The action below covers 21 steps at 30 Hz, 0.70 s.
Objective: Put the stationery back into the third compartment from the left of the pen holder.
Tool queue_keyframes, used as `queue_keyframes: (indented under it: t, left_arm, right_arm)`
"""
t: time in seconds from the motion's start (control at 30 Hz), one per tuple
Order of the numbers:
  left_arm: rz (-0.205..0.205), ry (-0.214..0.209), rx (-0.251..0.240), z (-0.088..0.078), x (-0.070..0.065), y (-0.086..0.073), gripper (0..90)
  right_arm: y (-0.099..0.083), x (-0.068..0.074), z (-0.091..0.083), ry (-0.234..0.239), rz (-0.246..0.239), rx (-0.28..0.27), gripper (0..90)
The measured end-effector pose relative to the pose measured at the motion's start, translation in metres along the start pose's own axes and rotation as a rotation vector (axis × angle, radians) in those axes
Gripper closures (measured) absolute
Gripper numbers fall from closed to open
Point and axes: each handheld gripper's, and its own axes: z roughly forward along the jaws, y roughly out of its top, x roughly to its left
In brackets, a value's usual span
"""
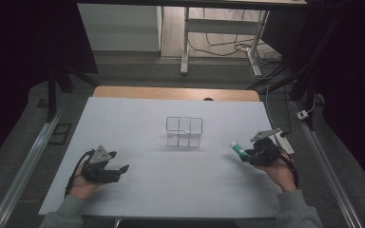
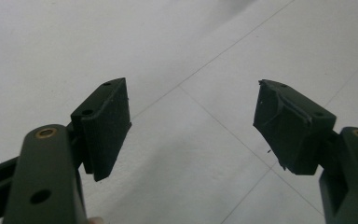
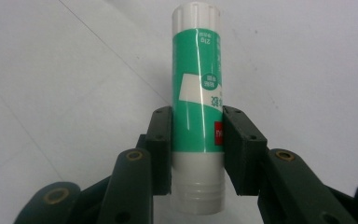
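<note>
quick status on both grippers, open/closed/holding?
Left gripper: open, nothing between its jaws, above the white table.
Right gripper: closed on a green-and-white glue stick.

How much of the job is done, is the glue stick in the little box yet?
Not yet. Done: the right tongs have picked up the green glue stick and are shut on it, clear of the white table. In hand: carrying it. The left tongs are open with nothing in them. Left, probably: putting the stick into the clear divided box in the middle, which looks empty.
</note>
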Motion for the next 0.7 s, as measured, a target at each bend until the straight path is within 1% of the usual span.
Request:
queue_keyframes:
  t: [0.03, 0.1, 0.17, 0.27, 0.37, 0.47, 0.6, 0.7]
  left_arm:
    - [0.002, -0.001, 0.0, 0.0, 0.0, 0.0, 27.0]
    - [0.005, -0.003, -0.004, 0.0, -0.002, 0.001, 27.0]
    - [0.006, -0.006, -0.006, 0.0, -0.003, 0.002, 27.0]
    - [0.01, -0.006, -0.006, 0.0, -0.004, 0.003, 27.0]
    - [0.009, -0.008, -0.009, 0.001, -0.003, 0.005, 26.9]
    - [0.004, -0.01, -0.016, 0.002, -0.002, 0.007, 26.9]
    - [0.006, -0.012, -0.016, 0.003, -0.004, 0.009, 26.5]
    - [0.011, -0.017, -0.022, 0.001, -0.006, 0.01, 26.4]
  right_arm:
    - [0.001, 0.0, 0.0, 0.007, -0.004, -0.012, 64.3]
    - [0.001, 0.002, -0.001, 0.033, 0.015, -0.034, 64.3]
    - [0.002, 0.003, -0.002, 0.052, 0.014, -0.05, 64.3]
    - [0.004, 0.005, -0.002, 0.064, 0.013, -0.064, 64.3]
    - [0.007, 0.007, -0.003, 0.074, 0.012, -0.079, 64.3]
    - [0.009, 0.01, -0.004, 0.094, 0.012, -0.099, 64.3]
    - [0.012, 0.017, -0.003, 0.116, 0.004, -0.115, 64.3]
    - [0.016, 0.024, -0.001, 0.126, -0.019, -0.115, 64.3]
